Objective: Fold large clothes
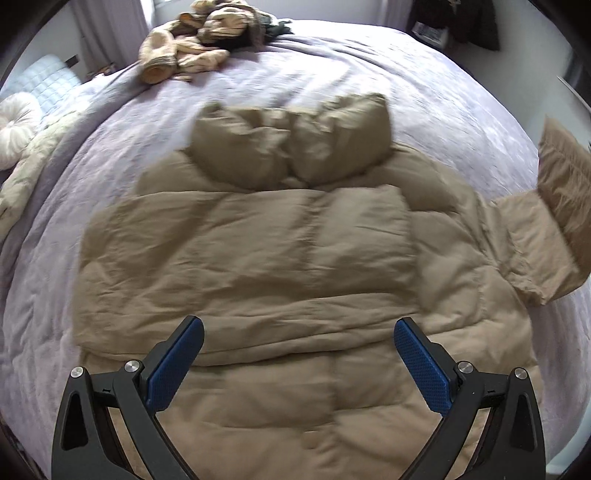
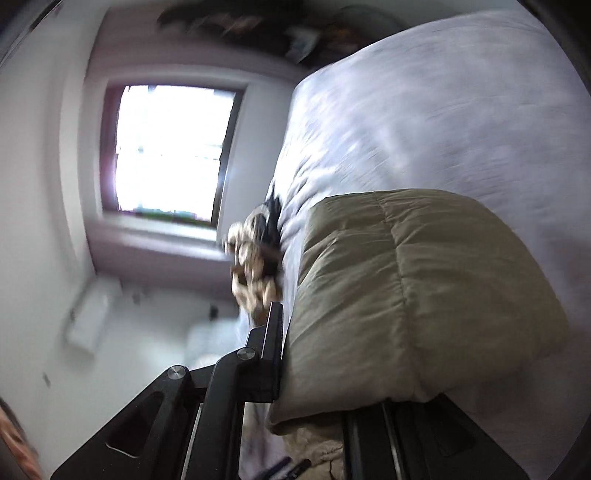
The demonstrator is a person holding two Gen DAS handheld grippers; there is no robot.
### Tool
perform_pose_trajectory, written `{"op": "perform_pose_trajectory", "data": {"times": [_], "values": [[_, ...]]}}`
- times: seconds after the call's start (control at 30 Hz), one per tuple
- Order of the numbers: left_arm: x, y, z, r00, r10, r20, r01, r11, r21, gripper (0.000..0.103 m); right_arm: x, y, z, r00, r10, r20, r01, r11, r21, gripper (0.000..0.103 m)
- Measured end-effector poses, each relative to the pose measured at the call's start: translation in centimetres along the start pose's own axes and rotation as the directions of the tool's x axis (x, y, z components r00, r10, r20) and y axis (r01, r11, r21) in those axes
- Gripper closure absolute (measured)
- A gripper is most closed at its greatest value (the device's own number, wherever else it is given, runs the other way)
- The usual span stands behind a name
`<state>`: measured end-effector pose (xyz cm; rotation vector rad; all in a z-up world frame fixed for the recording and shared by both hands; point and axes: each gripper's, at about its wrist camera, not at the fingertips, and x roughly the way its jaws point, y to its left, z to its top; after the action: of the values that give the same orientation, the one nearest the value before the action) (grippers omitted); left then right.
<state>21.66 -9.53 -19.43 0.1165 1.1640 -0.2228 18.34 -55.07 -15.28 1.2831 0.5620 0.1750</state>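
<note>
Khaki puffer jacket spread flat on lavender bedspread, hood toward far end of bed, hem nearest camera. Quilted panels running crosswise; one sleeve folded across chest. Other sleeve lifted off bedspread at right edge of left wrist view, its end bent upward.

Left tool above lower part of jacket, pointing steeply down; blue pads set wide apart, nothing between them, no contact with fabric.

Right tool clamped on raised sleeve: one black finger pressed flat against side of padded fabric, opposite finger hidden behind bulk of sleeve. Sleeve draped over tool body, filling lower right of right wrist view. View strongly tilted and blurred.

Beyond jacket, at far end of bed: heap of patterned tan clothing, also seen in right wrist view just beside edge of bedspread. Bright window in pale wall behind. Off bed to left in left wrist view: round white cushion and cream blanket hanging at bedside. Dark garments on wall at upper right.
</note>
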Motion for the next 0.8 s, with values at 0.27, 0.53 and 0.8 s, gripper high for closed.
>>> {"op": "perform_pose_trajectory", "data": {"times": [0.27,0.53,0.8], "values": [[-0.3,7.4,-1.1,0.998,0.055,0.012,-0.053,0.991,-0.122,0.000,14.7,9.6,-11.2,0.952,-0.230,-0.204,0.107,0.871,-0.480,0.092],[-0.4,12.4,-2.8,0.997,0.071,0.020,-0.066,0.978,-0.199,0.000,21.3,8.6,-25.5,0.836,-0.479,-0.266,0.171,0.689,-0.704,0.092],[0.0,12.6,-3.7,0.999,0.039,0.018,-0.035,0.978,-0.207,0.000,22.2,4.1,-27.7,0.736,-0.615,-0.282,0.257,0.640,-0.724,0.090]]}}
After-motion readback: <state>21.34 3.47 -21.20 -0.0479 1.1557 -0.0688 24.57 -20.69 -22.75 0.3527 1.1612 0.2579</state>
